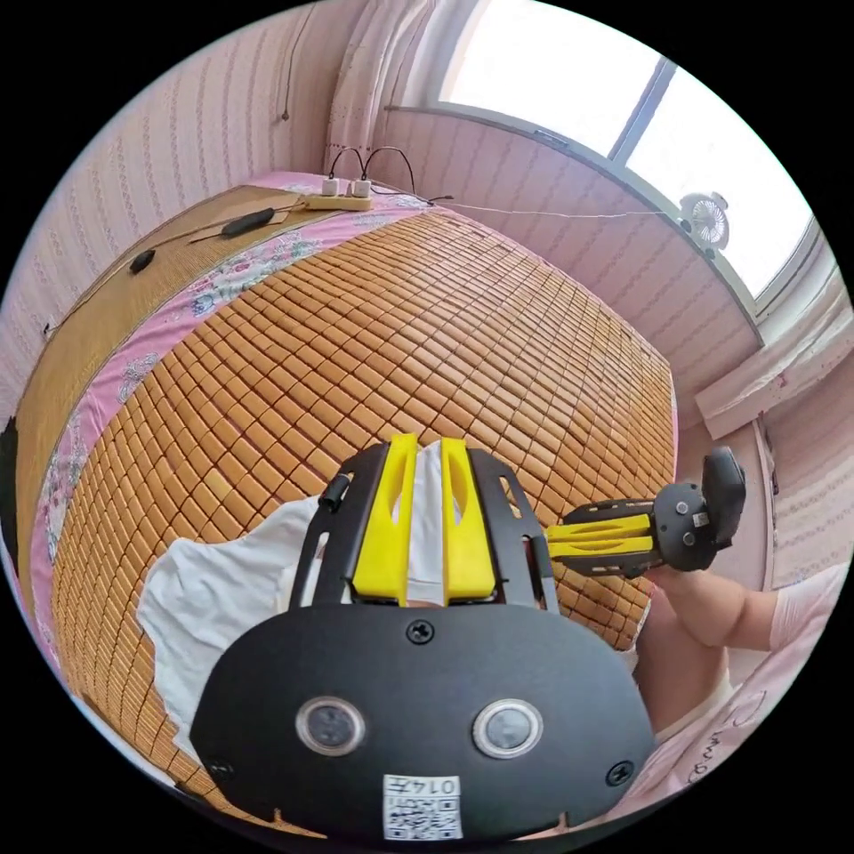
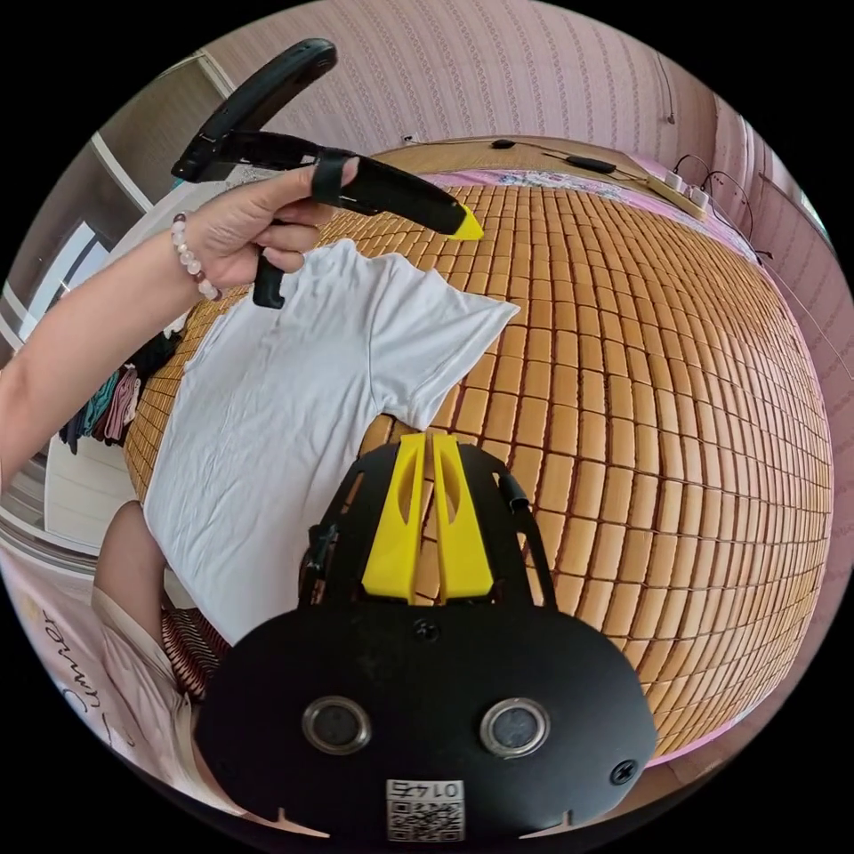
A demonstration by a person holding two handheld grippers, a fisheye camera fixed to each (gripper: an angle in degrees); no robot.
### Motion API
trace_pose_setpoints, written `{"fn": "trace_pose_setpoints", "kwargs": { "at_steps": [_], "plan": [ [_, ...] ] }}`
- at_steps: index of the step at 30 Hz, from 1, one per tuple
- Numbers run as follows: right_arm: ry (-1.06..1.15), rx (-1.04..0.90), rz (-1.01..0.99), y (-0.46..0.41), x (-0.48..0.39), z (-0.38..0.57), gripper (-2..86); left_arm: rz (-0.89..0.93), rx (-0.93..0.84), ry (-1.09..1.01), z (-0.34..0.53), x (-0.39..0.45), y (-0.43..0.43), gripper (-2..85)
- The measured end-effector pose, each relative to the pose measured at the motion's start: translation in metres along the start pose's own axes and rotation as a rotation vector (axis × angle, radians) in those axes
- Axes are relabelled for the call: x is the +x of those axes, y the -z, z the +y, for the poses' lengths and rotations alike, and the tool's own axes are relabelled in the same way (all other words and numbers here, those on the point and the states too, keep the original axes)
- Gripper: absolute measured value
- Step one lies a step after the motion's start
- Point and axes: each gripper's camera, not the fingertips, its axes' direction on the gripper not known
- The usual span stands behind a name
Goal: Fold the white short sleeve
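While the white short sleeve shirt (image 2: 294, 400) lies spread flat on the bamboo mat (image 2: 640, 427) of the bed, occupying the left centre of the right gripper view, neither set of tongs has fabric in its grip. The left tongs (image 1: 429, 458) stand narrow, with a slim gap between the yellow jaws; white cloth is visible behind that gap at lower centre of the left gripper view, but whether the jaws touch it cannot be told. The right tongs (image 2: 425, 440) are likewise narrow, nearly closed, hovering over bare mat just beside the sleeve (image 2: 445, 347) edge.

Hazards, as a judgement:
- Closing the tongs on a single layer near the sleeve may drag the whole shirt across the smooth mat instead of lifting a fold line, which would skew the garment.
- Light wrinkles across the body panel could be locked into the fold if the cloth is not tensioned first.
- The hem at lower left of the right gripper view appears to reach the bed edge near the person's body; a pull toward that side could slide it off.

Surroundings: a power strip (image 1: 338, 201) with plugged chargers and trailing cables sits at the upper left of the left gripper view, well apart from the shirt. A small fan (image 1: 707, 221) stands on the window ledge at upper right. Nothing lies on the mat between the tongs and the shirt.
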Motion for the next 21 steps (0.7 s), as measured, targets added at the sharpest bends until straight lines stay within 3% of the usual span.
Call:
{"fn": "trace_pose_setpoints", "kwargs": {
  "at_steps": [5, 9, 14, 21],
  "plan": [
    [0.021, 0.032, -0.013, 0.005, -0.015, -0.008, 0.4, -0.085, 0.104, 0.114, 0.124, -0.035, 0.114, 4.8],
    [0.121, 0.071, 0.001, 0.005, -0.064, -0.02, 0.6, -0.24, 0.042, 0.288, 0.251, -0.068, 0.168, 4.2],
    [0.258, -0.008, -0.165, -0.023, -0.152, -0.061, 0.5, -0.327, -0.009, 0.59, 0.417, -0.114, 0.222, 3.5],
    [0.524, -0.076, -0.21, -0.073, -0.324, -0.161, 0.5, -0.252, 0.15, 0.774, 0.492, -0.158, 0.255, 3.7]
  ]
}}
